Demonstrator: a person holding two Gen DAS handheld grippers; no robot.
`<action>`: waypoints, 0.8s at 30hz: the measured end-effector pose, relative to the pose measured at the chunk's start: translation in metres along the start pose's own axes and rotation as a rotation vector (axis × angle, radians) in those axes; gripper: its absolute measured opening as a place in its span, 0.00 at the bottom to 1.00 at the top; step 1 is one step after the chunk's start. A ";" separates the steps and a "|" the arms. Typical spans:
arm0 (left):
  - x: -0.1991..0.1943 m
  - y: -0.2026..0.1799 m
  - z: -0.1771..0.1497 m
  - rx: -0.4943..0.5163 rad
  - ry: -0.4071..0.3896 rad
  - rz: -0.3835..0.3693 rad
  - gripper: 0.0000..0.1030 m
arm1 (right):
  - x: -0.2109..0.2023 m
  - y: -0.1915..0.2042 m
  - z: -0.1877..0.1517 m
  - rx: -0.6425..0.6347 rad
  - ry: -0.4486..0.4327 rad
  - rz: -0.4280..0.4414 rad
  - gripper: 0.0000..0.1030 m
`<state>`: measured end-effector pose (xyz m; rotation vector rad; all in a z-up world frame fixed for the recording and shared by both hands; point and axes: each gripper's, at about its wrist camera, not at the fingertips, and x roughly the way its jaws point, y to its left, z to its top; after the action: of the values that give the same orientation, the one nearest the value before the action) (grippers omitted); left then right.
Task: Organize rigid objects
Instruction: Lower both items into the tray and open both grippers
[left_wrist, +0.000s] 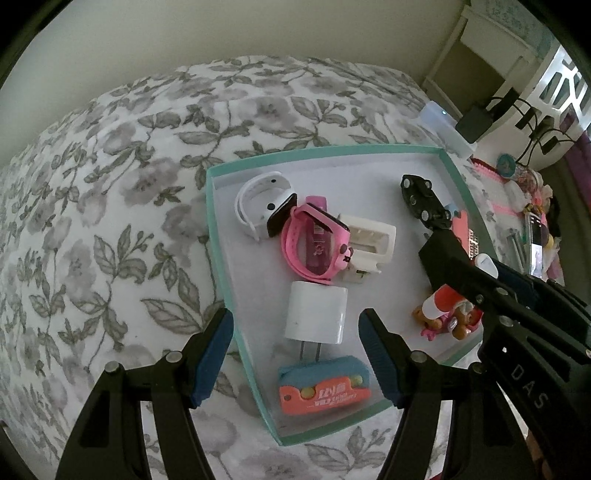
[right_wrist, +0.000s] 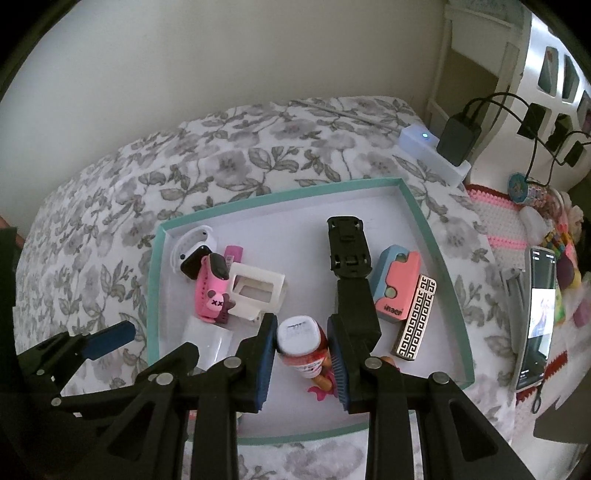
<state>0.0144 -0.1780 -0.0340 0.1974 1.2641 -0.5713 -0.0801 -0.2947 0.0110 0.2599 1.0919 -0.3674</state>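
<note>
- The small red bottle with a white cap (right_wrist: 303, 349) hangs low inside the shallow teal-rimmed cardboard tray (right_wrist: 421, 218), clamped between the right gripper (right_wrist: 303, 363) pads.
- Directly below lies a small brown-and-pink toy figure (left_wrist: 448, 319); released here, the bottle would likely land on it and roll.
- The left gripper (left_wrist: 295, 360) stands apart, empty, over the white cube charger (left_wrist: 317, 312); drifting lower could knock it.
</note>
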 end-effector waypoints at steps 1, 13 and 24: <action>-0.001 0.000 0.000 0.001 -0.001 0.002 0.69 | 0.000 0.000 0.000 -0.001 0.000 -0.002 0.29; -0.013 0.007 -0.002 -0.028 -0.033 -0.003 0.69 | -0.005 -0.005 0.002 0.034 -0.022 -0.019 0.49; -0.024 0.047 -0.001 -0.155 -0.101 0.099 0.69 | -0.003 -0.010 0.001 0.063 -0.022 -0.029 0.63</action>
<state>0.0336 -0.1305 -0.0198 0.0999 1.1882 -0.3918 -0.0845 -0.3037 0.0144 0.2957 1.0647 -0.4299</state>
